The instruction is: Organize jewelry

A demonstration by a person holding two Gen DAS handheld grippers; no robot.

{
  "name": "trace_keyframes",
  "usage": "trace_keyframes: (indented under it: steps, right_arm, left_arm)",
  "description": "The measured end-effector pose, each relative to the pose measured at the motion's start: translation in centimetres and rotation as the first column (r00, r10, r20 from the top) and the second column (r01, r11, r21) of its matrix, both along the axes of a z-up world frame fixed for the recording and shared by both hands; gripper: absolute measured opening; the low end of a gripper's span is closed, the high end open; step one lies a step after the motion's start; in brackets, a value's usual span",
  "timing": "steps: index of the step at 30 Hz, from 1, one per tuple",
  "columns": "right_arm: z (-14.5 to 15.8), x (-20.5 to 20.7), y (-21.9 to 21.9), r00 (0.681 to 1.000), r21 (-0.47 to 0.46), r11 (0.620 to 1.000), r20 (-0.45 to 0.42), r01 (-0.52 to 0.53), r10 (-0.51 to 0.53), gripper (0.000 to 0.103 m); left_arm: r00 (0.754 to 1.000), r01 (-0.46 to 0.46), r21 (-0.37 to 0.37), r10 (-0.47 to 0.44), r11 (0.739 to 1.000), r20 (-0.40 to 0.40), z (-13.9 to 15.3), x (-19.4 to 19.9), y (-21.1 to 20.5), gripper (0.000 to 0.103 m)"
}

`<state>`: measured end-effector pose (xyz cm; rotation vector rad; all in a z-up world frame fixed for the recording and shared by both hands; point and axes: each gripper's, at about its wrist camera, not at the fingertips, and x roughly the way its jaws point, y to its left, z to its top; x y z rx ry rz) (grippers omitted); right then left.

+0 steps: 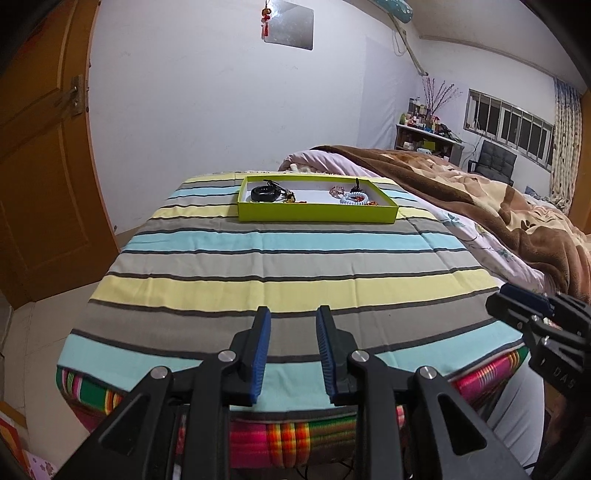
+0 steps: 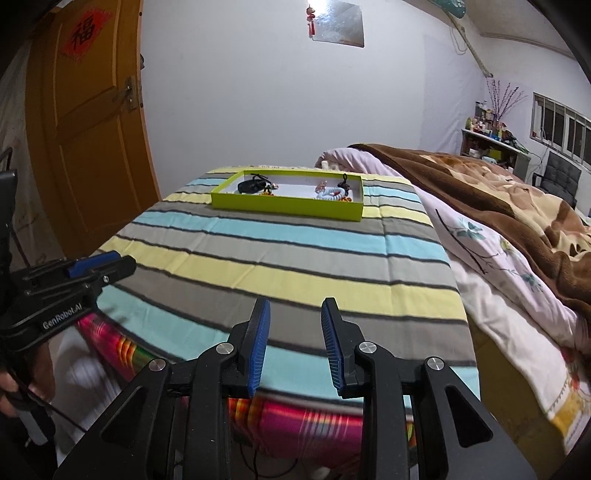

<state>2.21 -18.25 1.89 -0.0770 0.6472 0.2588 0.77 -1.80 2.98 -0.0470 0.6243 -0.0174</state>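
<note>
Grippers left (image 1: 293,314) and right (image 2: 295,306) spread and empty above striped cloth (image 1: 280,258) near edge, open cloth ahead, green tray (image 1: 317,215) of jewelry (image 1: 352,197) upper centre, door (image 1: 37,166) left, bed (image 1: 517,206) right.

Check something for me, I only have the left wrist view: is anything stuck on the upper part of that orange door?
Observer: Yes. The right wrist view shows a red paper sign with a black character, high on the door.
Operator: Can you see who holds the left gripper?
Observer: Only a hand, below the left gripper at that view's lower left.
Operator: Any marking on it?
Observer: White lettering on its side reads GenRobot.AI.
</note>
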Motion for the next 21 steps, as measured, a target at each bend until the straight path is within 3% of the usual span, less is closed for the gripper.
trace_keyframes:
  steps: [21]
  right_arm:
    - [0.27, 0.24, -0.40, 0.999, -0.006, 0.999, 0.012, 0.034, -0.034, 0.030]
  left_arm:
    - [1.000, -0.023, 0.004, 0.023, 1.000, 0.003, -0.59, -0.33, -0.43, 0.026]
